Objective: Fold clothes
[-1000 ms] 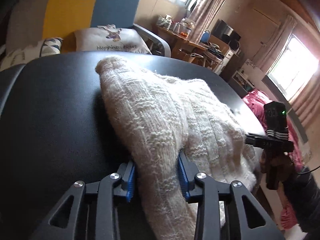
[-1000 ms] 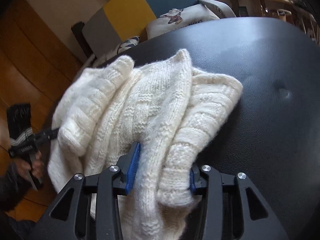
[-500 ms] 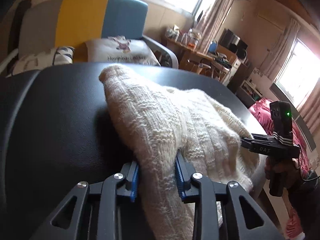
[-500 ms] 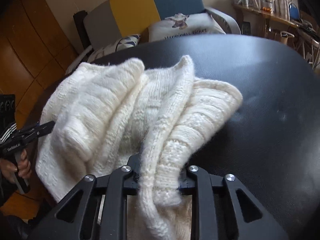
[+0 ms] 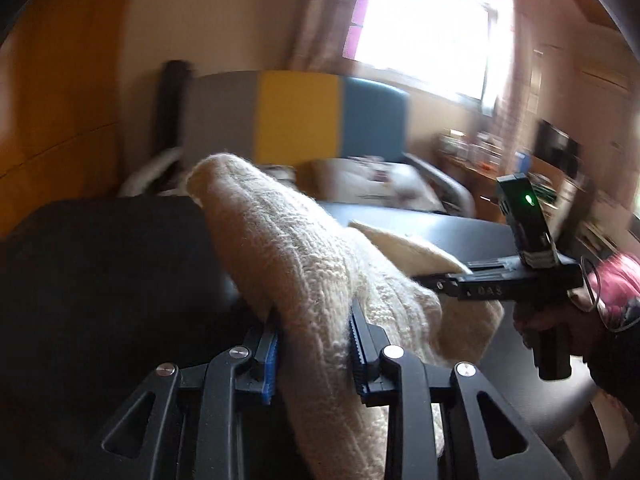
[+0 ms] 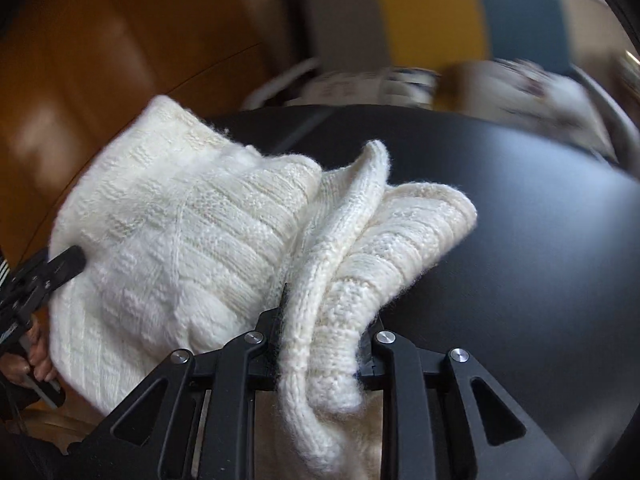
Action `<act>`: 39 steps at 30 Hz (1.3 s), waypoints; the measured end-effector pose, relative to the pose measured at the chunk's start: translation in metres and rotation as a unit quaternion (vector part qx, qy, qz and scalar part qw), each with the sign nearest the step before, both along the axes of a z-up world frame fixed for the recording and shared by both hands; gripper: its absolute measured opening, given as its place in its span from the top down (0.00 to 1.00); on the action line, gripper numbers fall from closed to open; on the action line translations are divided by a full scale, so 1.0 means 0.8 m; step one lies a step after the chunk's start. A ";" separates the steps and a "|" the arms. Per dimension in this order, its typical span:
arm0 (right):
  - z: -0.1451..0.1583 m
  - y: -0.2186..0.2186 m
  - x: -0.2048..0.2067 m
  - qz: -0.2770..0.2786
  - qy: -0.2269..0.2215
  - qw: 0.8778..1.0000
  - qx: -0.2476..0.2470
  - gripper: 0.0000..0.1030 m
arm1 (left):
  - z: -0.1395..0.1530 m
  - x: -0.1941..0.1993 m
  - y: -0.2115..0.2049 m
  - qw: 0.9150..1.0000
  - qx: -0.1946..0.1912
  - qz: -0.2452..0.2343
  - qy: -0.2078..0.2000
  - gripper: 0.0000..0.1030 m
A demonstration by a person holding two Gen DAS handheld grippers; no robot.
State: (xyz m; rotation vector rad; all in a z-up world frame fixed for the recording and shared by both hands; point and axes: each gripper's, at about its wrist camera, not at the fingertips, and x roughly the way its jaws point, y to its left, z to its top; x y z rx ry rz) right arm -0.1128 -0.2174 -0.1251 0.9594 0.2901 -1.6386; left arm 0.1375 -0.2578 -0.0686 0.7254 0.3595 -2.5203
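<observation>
A cream knitted sweater (image 5: 288,248) lies bunched on the black table (image 5: 100,280), partly lifted off it. My left gripper (image 5: 312,320) is shut on a thick fold of it, blue pads pressing from both sides. In the right wrist view the sweater (image 6: 180,232) spreads to the left over the table (image 6: 520,260), and my right gripper (image 6: 324,320) is shut on its ribbed edge. Each gripper shows in the other's view, held by a hand: the right one (image 5: 500,280) at the sweater's right side, the left one (image 6: 48,272) at its left side.
Behind the table stands an armchair (image 5: 300,116) with grey, yellow and blue panels and a printed cushion (image 5: 372,180). A wooden wall (image 6: 100,40) rises on the left. A bright window (image 5: 428,24), a cluttered desk (image 5: 472,152) and pink cloth (image 5: 616,284) lie to the right.
Both grippers have closed tighter on the sweater and swung quickly, lifting its folds off the table. The right gripper now appears much closer in the left wrist view. The background is blurred.
</observation>
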 end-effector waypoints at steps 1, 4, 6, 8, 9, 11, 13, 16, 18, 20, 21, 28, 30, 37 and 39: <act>0.000 -0.024 0.006 0.018 0.003 1.000 0.003 0.78 | -0.004 0.011 -0.011 1.000 0.005 0.020 -0.002 0.72; -0.002 -0.101 0.029 0.071 0.015 0.997 0.017 0.78 | -0.023 0.046 -0.044 0.996 0.023 0.085 -0.014 0.72; -0.006 -0.138 0.037 0.095 0.023 0.995 0.030 0.78 | -0.037 0.067 -0.062 0.991 0.045 0.121 -0.022 0.72; -0.013 -0.172 0.042 0.114 0.034 0.992 0.044 0.78 | -0.048 0.081 -0.072 0.987 0.059 0.145 -0.027 0.72; -0.017 -0.187 0.044 0.121 0.040 0.990 0.052 0.78 | -0.055 0.086 -0.075 0.986 0.060 0.152 -0.033 0.71; -0.027 -0.207 0.036 0.130 0.052 0.988 0.071 0.76 | -0.067 0.092 -0.081 0.983 0.071 0.163 -0.043 0.70; -0.034 -0.220 0.026 0.118 0.044 0.989 0.079 0.67 | -0.076 0.096 -0.086 0.980 0.085 0.175 -0.041 0.68; -0.042 -0.220 0.001 0.086 -0.001 0.993 0.074 0.39 | -0.072 0.098 -0.080 0.977 0.093 0.186 -0.033 0.66; -0.037 -0.203 -0.010 0.070 -0.016 0.995 0.064 0.39 | -0.065 0.103 -0.076 0.976 0.088 0.197 -0.027 0.67; -0.022 -0.186 -0.015 0.059 0.006 0.997 0.047 0.39 | -0.054 0.118 -0.065 0.975 0.057 0.213 -0.020 0.69; -0.011 -0.176 -0.016 0.054 0.021 0.998 0.037 0.39 | -0.046 0.125 -0.059 0.975 0.039 0.218 -0.014 0.69; 0.038 -0.156 0.046 0.166 0.083 0.983 -0.011 0.39 | -0.019 0.106 -0.079 0.978 0.020 0.207 0.002 0.69; 0.030 -0.170 0.074 0.209 0.100 0.973 0.015 0.39 | -0.019 0.083 -0.086 0.982 0.022 0.190 -0.002 0.69; -0.031 -0.199 0.078 0.165 0.110 0.973 0.114 0.29 | -0.050 0.035 -0.113 0.977 0.056 0.197 -0.053 0.69; -0.031 -0.200 0.081 0.162 0.112 0.973 0.117 0.26 | -0.051 0.040 -0.111 0.978 0.053 0.194 -0.049 0.69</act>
